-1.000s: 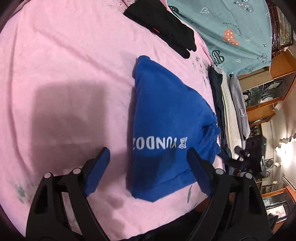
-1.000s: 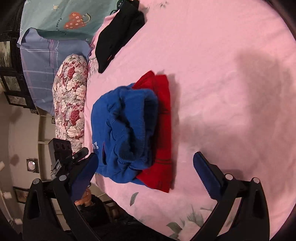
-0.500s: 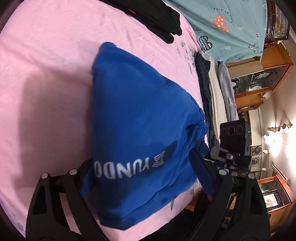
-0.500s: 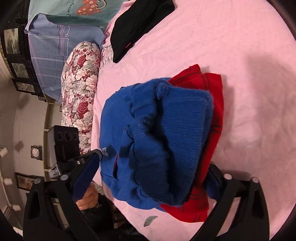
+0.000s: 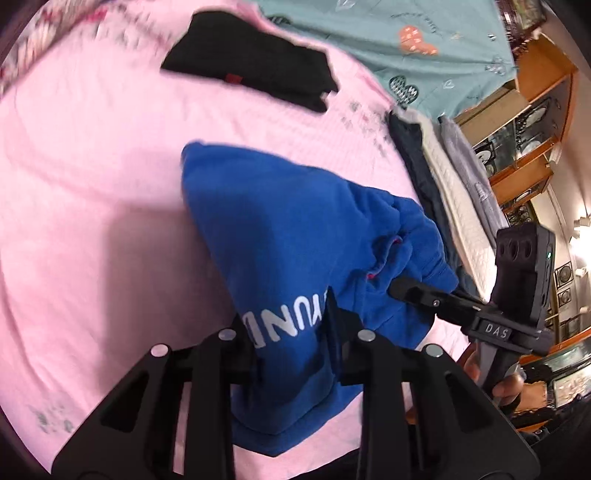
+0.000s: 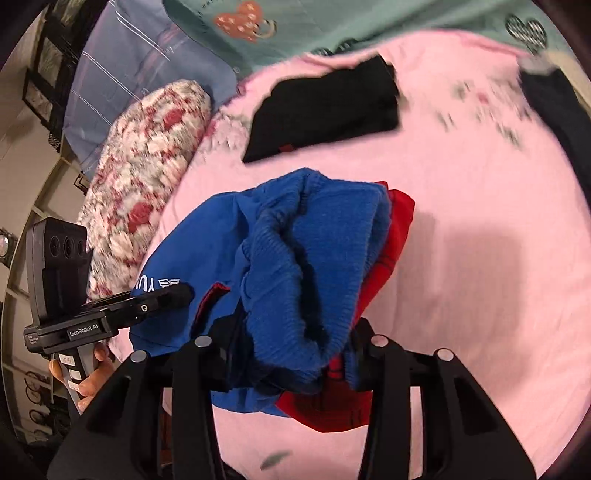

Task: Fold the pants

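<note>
The folded blue pants (image 5: pixel 288 236) with white lettering and red lining lie on the pink bedsheet (image 5: pixel 92 184). My left gripper (image 5: pixel 288 328) is shut on the near end of the bundle, across the lettering. My right gripper (image 6: pixel 291 343) is shut on the ribbed waistband end (image 6: pixel 314 258), with red fabric (image 6: pixel 395 236) bunched under it. Each gripper shows in the other's view: the right gripper (image 5: pixel 410 288) at the bundle's right side, the left gripper (image 6: pixel 162 299) at its left side. The bundle looks lifted at the gripped ends.
Folded black pants (image 5: pixel 255 70) lie farther back on the sheet. A row of folded dark, white and grey garments (image 5: pixel 454 177) lies along the bed's right edge. A floral pillow (image 6: pixel 147 166) and teal blanket (image 6: pixel 295 26) are at the head. Wooden cabinets (image 5: pixel 535 122) stand beyond.
Both grippers closed from wide open onto the blue pants, one at each end. The bundle has been drawn up and toward the cameras.
</note>
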{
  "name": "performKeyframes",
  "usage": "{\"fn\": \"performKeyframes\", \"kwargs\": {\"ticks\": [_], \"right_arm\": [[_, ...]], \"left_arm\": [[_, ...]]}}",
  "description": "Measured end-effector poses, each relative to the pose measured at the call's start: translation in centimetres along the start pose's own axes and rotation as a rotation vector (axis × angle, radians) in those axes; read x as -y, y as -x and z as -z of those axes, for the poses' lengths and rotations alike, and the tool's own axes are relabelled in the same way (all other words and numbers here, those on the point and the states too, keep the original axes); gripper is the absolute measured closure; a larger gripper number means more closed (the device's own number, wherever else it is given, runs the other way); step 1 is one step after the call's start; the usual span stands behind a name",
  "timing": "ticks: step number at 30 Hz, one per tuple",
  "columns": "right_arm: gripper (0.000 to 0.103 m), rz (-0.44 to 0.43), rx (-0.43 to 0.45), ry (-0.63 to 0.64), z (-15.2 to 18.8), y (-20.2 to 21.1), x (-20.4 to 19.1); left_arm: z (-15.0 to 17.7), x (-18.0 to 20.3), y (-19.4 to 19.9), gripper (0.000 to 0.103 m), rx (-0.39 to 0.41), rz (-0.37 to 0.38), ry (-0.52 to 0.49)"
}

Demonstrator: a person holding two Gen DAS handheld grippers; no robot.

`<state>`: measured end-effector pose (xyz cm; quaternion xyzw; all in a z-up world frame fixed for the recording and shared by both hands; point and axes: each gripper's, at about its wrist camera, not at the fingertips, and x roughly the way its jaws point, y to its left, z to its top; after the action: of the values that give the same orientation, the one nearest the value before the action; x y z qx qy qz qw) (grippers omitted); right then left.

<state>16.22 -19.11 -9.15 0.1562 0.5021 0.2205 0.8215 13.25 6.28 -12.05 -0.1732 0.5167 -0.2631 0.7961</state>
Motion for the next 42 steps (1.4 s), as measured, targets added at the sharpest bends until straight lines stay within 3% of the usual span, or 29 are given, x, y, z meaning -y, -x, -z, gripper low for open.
{"fn": "performKeyframes", "kwargs": {"ticks": [3,7,9,13,16,18,21,24,25,27,29,30,32,33,34,38,42], "right_arm": [[0.060,-0.005,0.036,0.045,-7.6,-0.6,-0.3],[0.060,0.044,0.084,0.093,-18.1,-4.7,-0.1],[0.060,0.063,0.094,0.099,-21.6,-7.1,0.8],[0.060,0.109,0.042,0.089,-25.2,-12.9,4.1],[0.059,0.139,-0.015,0.069,-24.8,-17.5,7.1],[0.047,0.116,-0.014,0.076,-24.1,-18.5,7.9],[0.043,0.129,-0.023,0.110,-23.7,-17.6,7.1],[0.041,0.208,-0.010,0.102,-24.2,-14.4,6.0],[0.039,0.260,0.014,0.104,-24.4,-13.2,5.6],[0.031,0.404,0.079,0.104,-23.4,-9.8,4.2],[0.028,0.449,0.118,0.108,-22.4,-7.7,3.1],[0.025,0.451,0.146,0.116,-21.3,-5.9,2.0],[0.006,0.442,0.188,0.124,-19.0,-3.2,0.3],[0.003,0.452,0.215,0.129,-17.3,-1.7,-0.8],[0.002,0.462,0.246,0.132,-15.4,-0.4,-1.7],[0.001,0.506,0.293,0.115,-7.5,2.2,-3.0],[0.001,0.512,0.278,0.080,-0.8,2.4,-2.9]], "left_arm": [[-4.6,0.9,1.7,0.076,0.023,-0.003,-0.022],[-14.7,1.8,2.2,0.075,0.044,-0.056,-0.026],[-20.9,1.8,1.3,0.075,0.074,-0.103,-0.051],[-29.2,0.1,-2.8,0.072,0.099,-0.183,-0.099],[-32.3,-3.7,-7.1,0.071,0.044,-0.175,-0.030],[-33.0,-6.2,-9.9,0.071,-0.001,-0.174,0.005],[-32.6,-8.4,-12.1,0.053,-0.021,-0.148,0.015],[-32.2,-9.5,-11.0,0.048,-0.017,-0.087,0.034],[-31.9,-9.6,-10.3,0.043,-0.010,-0.100,0.034],[-30.6,-9.1,-7.4,0.034,0.055,-0.204,-0.008],[-29.0,-8.3,-4.2,0.031,0.123,-0.272,-0.035],[-28.0,-7.9,-2.7,0.028,0.151,-0.293,-0.040],[-25.1,-5.6,1.1,0.015,0.228,-0.337,-0.060],[-23.7,-4.2,2.6,0.005,0.264,-0.358,-0.075],[-21.9,-2.8,4.0,0.002,0.301,-0.390,-0.089],[-13.6,3.6,7.2,0.002,0.362,-0.537,-0.179],[-7.2,5.9,8.5,0.002,0.412,-0.558,-0.156]]}}
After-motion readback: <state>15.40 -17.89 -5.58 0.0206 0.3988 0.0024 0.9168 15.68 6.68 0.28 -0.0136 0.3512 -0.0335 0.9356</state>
